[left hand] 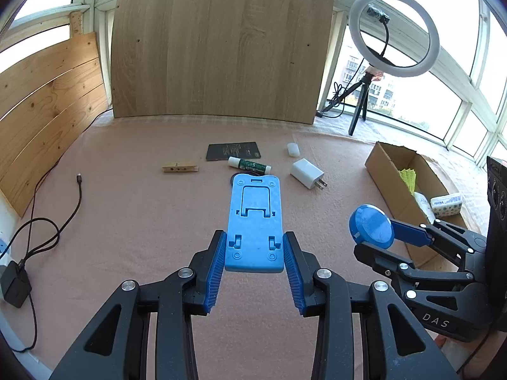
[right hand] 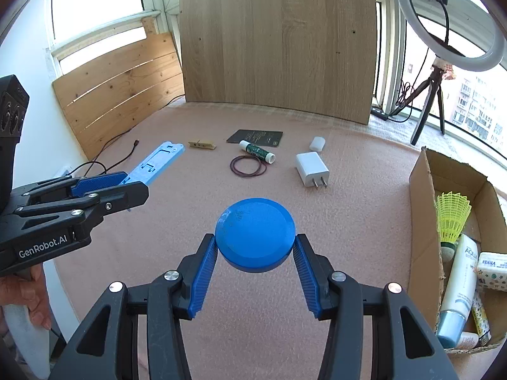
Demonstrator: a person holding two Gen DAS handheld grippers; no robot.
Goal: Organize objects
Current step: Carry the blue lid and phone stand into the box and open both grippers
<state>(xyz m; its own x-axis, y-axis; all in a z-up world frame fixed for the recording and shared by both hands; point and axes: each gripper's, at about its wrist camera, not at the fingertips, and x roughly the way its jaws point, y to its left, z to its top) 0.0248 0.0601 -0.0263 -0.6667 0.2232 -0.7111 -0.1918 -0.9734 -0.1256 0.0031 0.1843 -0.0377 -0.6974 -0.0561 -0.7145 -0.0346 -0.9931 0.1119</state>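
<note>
My left gripper (left hand: pixel 254 247) is shut on a light blue phone stand (left hand: pixel 255 218), held flat above the pink table cover; from the right wrist view that stand (right hand: pixel 155 161) sticks out of the left gripper (right hand: pixel 133 186) at the left. My right gripper (right hand: pixel 256 250) is shut on a round blue lid (right hand: pixel 255 232), also lifted off the cover; the left wrist view shows the lid (left hand: pixel 372 226) in the right gripper (left hand: pixel 377 237) beside a cardboard box (left hand: pixel 385 171).
On the cover lie a white charger (right hand: pixel 312 167), glue stick (right hand: pixel 256 151), wooden clothespin (right hand: pixel 202 144), black card (right hand: pixel 255 137), rubber band (right hand: pixel 247 166) and small white cap (right hand: pixel 317 143). The box (right hand: pixel 421 221) at the right holds a shuttlecock (right hand: pixel 451 218), tube and tissues. A cable (left hand: pixel 63 218) runs at left.
</note>
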